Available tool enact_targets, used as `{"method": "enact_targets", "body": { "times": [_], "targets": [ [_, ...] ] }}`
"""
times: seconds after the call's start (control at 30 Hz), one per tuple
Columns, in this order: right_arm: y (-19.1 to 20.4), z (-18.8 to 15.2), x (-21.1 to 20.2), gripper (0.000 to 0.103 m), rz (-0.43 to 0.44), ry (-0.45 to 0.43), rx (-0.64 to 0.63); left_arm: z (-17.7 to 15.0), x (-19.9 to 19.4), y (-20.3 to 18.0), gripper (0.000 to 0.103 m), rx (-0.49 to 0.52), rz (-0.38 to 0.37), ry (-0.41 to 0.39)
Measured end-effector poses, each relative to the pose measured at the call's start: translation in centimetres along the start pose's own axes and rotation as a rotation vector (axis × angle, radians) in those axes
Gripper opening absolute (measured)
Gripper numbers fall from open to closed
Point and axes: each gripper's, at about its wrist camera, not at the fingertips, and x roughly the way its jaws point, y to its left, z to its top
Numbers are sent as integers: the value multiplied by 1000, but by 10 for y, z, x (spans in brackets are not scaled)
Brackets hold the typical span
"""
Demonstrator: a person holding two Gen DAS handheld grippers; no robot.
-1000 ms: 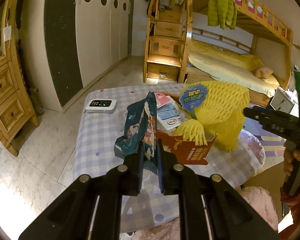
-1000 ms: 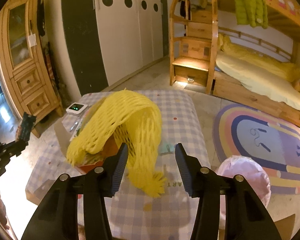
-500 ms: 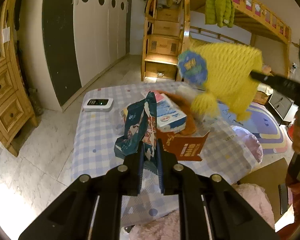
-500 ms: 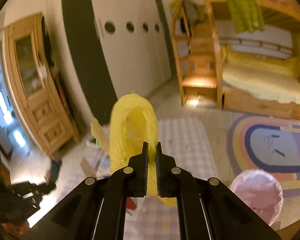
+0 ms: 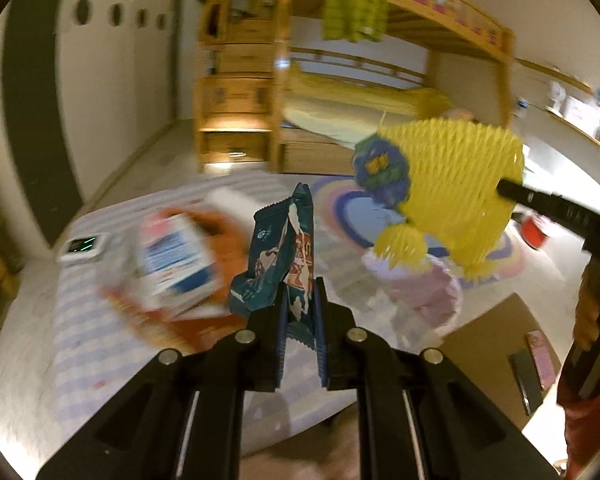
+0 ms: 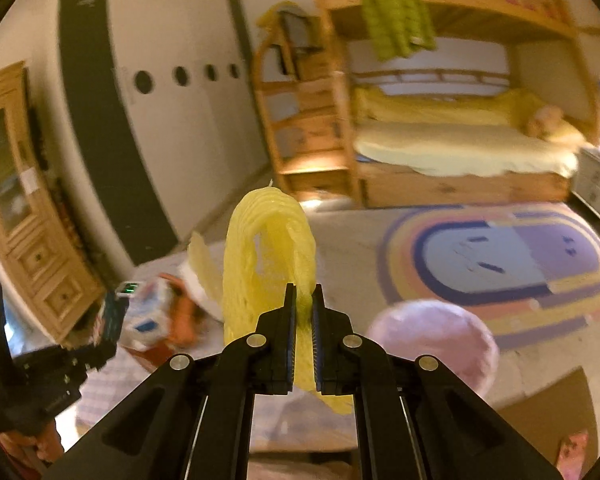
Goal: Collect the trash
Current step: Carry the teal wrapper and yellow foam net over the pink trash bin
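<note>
1. Left gripper [image 5: 299,322]: fingers clamped on one teal snack wrapper [image 5: 282,258], which sticks up above the near edge of the table [image 5: 80,344], held clear of the cloth.
2. Right gripper [image 6: 303,322]: fingers squeezed together on one yellow foam net [image 6: 268,256], pinching its lower part. From the left camera the net [image 5: 456,196] hangs in the air off the table's right side, blue sticker [image 5: 382,168] on its left face, nothing touching it but the fingers.
3. Right of the table, below the net, there's one pink bag [image 5: 416,290], and a brown cardboard sheet [image 5: 496,344] just beside it on the floor.
4. On the table left of the wrapper: one orange-red box [image 5: 172,320] with a white-and-blue carton [image 5: 172,264] on it, both blurred. That pile sits close to the wrapper, so not much room on that side.
5. Far left corner of the table: one small white device [image 5: 82,246] with a green display, well apart from the pile.
6. Past the table's far edge it's open floor, one striped oval rug [image 6: 496,260], then the bunk bed [image 6: 452,148] with a green jacket [image 6: 396,16] on the top rail. Wardrobe [image 6: 172,92] sits left of the bed.
</note>
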Motion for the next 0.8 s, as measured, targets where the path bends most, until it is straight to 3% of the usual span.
{"method": "enact_targets", "body": {
  "times": [0.23,0.4,0.8],
  "targets": [
    [-68,-24,1,7,-175,36,95,19,62,-73,11,134,-113,20],
    [-105,-36,17,7,-238,71,158,29,106,-116,11,218,-178,40],
    [-156,-62,87,8,-275,194,228,45,193,-175,11,292,-287,108]
  ]
}}
